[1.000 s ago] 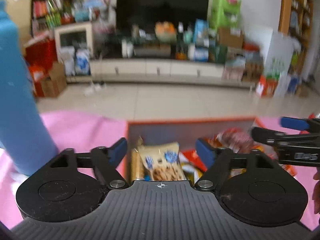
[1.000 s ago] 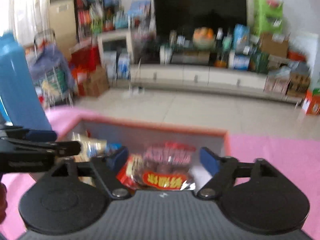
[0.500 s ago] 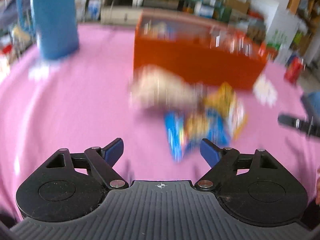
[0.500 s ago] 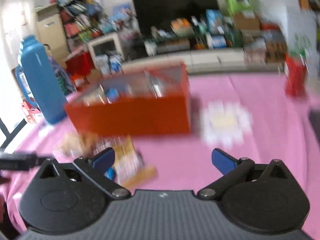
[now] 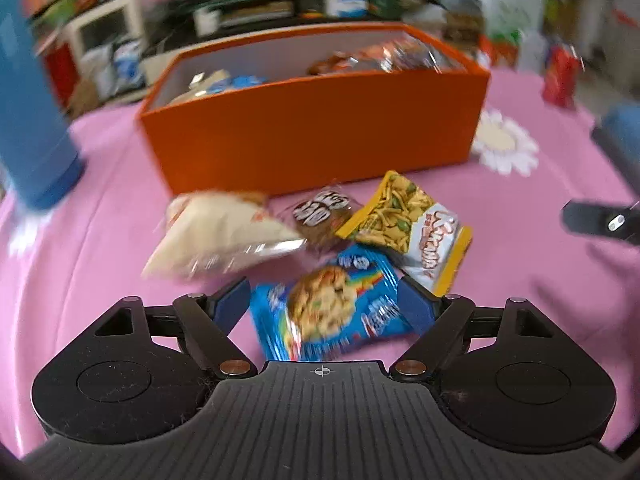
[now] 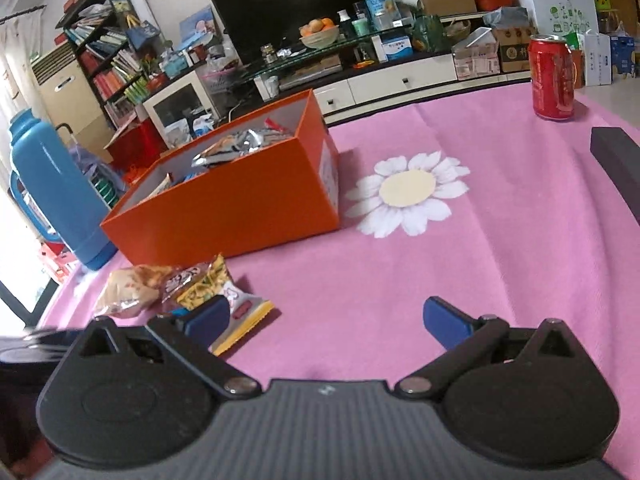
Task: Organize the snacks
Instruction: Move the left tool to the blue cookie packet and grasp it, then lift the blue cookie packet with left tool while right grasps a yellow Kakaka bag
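A glossy blue cookie packet [image 5: 334, 312] is seen lying flat on the pink tablecloth [image 5: 100, 240], framed between the widely spread blue-tipped fingers of the left gripper [image 5: 326, 306], though contact with the pads cannot be made out. Just beyond it, a yellow-edged packet of fried snack mix [image 5: 408, 228], a small clear-wrapped dark biscuit packet [image 5: 320, 216] and a pale, crinkled transparent bag [image 5: 216, 236], smeared by motion blur, are clustered in front of the rectangular orange cardboard box [image 5: 312, 136]. More foil wrappers are heaped inside the box [image 6: 240, 200], their labels too blurred to read. The right gripper [image 6: 326, 318] is held wide apart above bare cloth, with only the snack mix packet [image 6: 228, 304] partly hidden behind its left fingertip. A white daisy print [image 6: 406, 192], a red drink can [image 6: 552, 78] and a smooth blue plastic thermos [image 6: 52, 188] are spread around the box; a dark object [image 6: 618, 164] is cut off at the right edge.
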### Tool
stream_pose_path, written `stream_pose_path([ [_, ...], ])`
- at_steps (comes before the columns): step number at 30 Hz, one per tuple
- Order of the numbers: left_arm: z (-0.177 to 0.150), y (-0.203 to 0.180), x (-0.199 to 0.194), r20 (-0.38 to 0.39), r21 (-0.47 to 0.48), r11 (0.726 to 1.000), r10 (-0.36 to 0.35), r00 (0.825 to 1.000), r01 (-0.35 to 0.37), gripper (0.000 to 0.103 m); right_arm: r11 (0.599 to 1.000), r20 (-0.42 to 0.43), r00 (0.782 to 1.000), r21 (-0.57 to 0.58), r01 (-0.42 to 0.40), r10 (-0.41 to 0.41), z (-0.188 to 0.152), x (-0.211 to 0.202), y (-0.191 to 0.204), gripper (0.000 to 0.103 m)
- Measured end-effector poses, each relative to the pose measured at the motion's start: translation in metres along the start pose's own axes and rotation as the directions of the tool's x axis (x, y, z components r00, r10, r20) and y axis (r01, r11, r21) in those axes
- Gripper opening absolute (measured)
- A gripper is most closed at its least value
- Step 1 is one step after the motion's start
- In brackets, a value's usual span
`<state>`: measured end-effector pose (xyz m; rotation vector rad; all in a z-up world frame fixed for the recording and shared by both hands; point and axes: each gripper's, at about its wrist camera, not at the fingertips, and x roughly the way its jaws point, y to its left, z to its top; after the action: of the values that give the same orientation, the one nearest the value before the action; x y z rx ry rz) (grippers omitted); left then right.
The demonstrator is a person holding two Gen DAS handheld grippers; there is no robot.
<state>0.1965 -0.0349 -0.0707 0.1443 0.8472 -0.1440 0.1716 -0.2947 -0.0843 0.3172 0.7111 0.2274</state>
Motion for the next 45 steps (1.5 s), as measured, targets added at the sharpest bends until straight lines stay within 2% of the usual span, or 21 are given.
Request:
stream_pose_path([
  [3, 0.006, 0.000, 0.019, -0.007, 0.093, 0.992, -0.081, 0.997, 0.082, 0.068, 1.000, -0.007, 1.000, 0.012, -0.002, 0.002, 0.000, 0.002, -0.003, 0.102],
  [5, 0.007, 0.003, 0.026, -0.046, 0.145, 0.975, -0.166, 0.985, 0.171, 0.069, 1.000, -0.013, 1.000, 0.017, -0.009, 0.009, 0.000, 0.004, -0.004, 0.102],
  [7, 0.002, 0.006, 0.029, -0.089, 0.149, 0.963, -0.211, 0.973, 0.223, 0.065, 1.000, -0.018, 1.000, 0.016, -0.010, 0.011, 0.001, 0.005, -0.003, 0.102],
  [10, -0.011, 0.009, 0.023, -0.088, 0.129, 0.965, -0.219, 0.972, 0.229, 0.059, 1.000, -0.026, 1.000, 0.005, -0.006, 0.006, 0.000, 0.008, -0.002, 0.102],
  [11, -0.016, 0.010, 0.018, -0.086, 0.119, 0.970, -0.203, 0.975, 0.212, 0.049, 1.000, -0.028, 1.000, 0.003, -0.003, 0.003, 0.000, 0.008, -0.002, 0.102],
  [12, -0.022, 0.010, 0.012, -0.081, 0.113, 0.975, -0.181, 0.980, 0.189, 0.044, 1.000, -0.031, 1.000, 0.001, 0.000, 0.000, -0.001, 0.009, -0.002, 0.102],
  [15, -0.041, 0.015, -0.007, -0.088, 0.056, 0.988, -0.142, 0.986, 0.147, 0.041, 1.000, -0.038, 0.999, -0.009, 0.004, -0.004, -0.002, 0.011, 0.000, 0.102],
  [22, -0.073, 0.026, -0.039, -0.064, -0.051, 0.999, -0.002, 0.998, -0.001, 0.048, 0.997, -0.056, 0.998, -0.070, 0.009, -0.013, -0.006, 0.015, 0.011, 0.102],
  [24, -0.076, 0.031, -0.055, -0.026, -0.060, 0.998, 0.030, 0.999, -0.031, 0.064, 0.996, -0.058, 0.998, -0.093, 0.014, -0.019, -0.007, 0.016, 0.014, 0.102],
  [25, -0.077, 0.033, -0.064, -0.005, -0.043, 0.999, 0.022, 1.000, -0.022, 0.077, 0.995, -0.058, 0.998, -0.103, 0.018, -0.024, -0.007, 0.017, 0.015, 0.102],
  [26, -0.078, 0.034, -0.070, 0.008, -0.017, 1.000, 0.011, 1.000, -0.011, 0.080, 0.994, -0.059, 0.998, -0.111, 0.022, -0.029, -0.008, 0.017, 0.017, 0.102],
  [27, -0.077, 0.035, -0.074, 0.019, 0.016, 1.000, 0.003, 1.000, -0.004, 0.080, 0.993, -0.061, 0.998, -0.114, 0.026, -0.033, -0.008, 0.018, 0.017, 0.102],
  [29, -0.078, 0.039, -0.080, 0.014, 0.118, 0.992, -0.057, 0.998, 0.055, 0.080, 0.993, -0.066, 0.997, -0.119, 0.030, -0.038, -0.009, 0.019, 0.018, 0.102],
  [31, -0.076, 0.045, -0.079, -0.020, 0.221, 0.968, -0.121, 0.992, 0.123, 0.079, 0.991, -0.071, 0.997, -0.126, 0.033, -0.043, -0.011, 0.021, 0.019, 0.102],
  [33, -0.074, 0.049, -0.071, -0.077, 0.308, 0.934, -0.166, 0.983, 0.181, 0.077, 0.990, -0.073, 0.996, -0.138, 0.035, -0.046, -0.012, 0.021, 0.020, 0.102],
  [36, -0.073, 0.056, -0.055, -0.143, 0.409, 0.888, -0.167, 0.975, 0.212, 0.071, 0.987, -0.072, 0.996, -0.158, 0.043, -0.055, -0.012, 0.022, 0.023, 0.102],
  [39, -0.075, 0.062, -0.047, -0.182, 0.403, 0.876, -0.208, 0.961, 0.265, 0.053, 0.986, -0.078, 0.995, -0.158, 0.047, -0.059, -0.013, 0.024, 0.022, 0.102],
  [40, -0.073, 0.067, -0.046, -0.201, 0.360, 0.881, -0.248, 0.947, 0.307, 0.034, 0.986, -0.081, 0.995, -0.156, 0.049, -0.062, -0.013, 0.024, 0.021, 0.102],
  [41, -0.072, 0.073, -0.044, -0.204, 0.313, 0.897, -0.258, 0.944, 0.312, 0.025, 0.986, -0.082, 0.994, -0.158, 0.052, -0.065, -0.014, 0.025, 0.021, 0.102],
  [43, -0.072, 0.081, -0.043, -0.181, 0.203, 0.945, -0.220, 0.959, 0.255, 0.025, 0.985, -0.084, 0.994, -0.164, 0.059, -0.073, -0.014, 0.026, 0.022, 0.102],
  [45, -0.074, 0.086, -0.045, -0.153, 0.070, 0.979, -0.178, 0.972, 0.191, 0.025, 0.985, -0.081, 0.995, -0.162, 0.051, -0.064, -0.013, 0.027, 0.024, 0.102],
])
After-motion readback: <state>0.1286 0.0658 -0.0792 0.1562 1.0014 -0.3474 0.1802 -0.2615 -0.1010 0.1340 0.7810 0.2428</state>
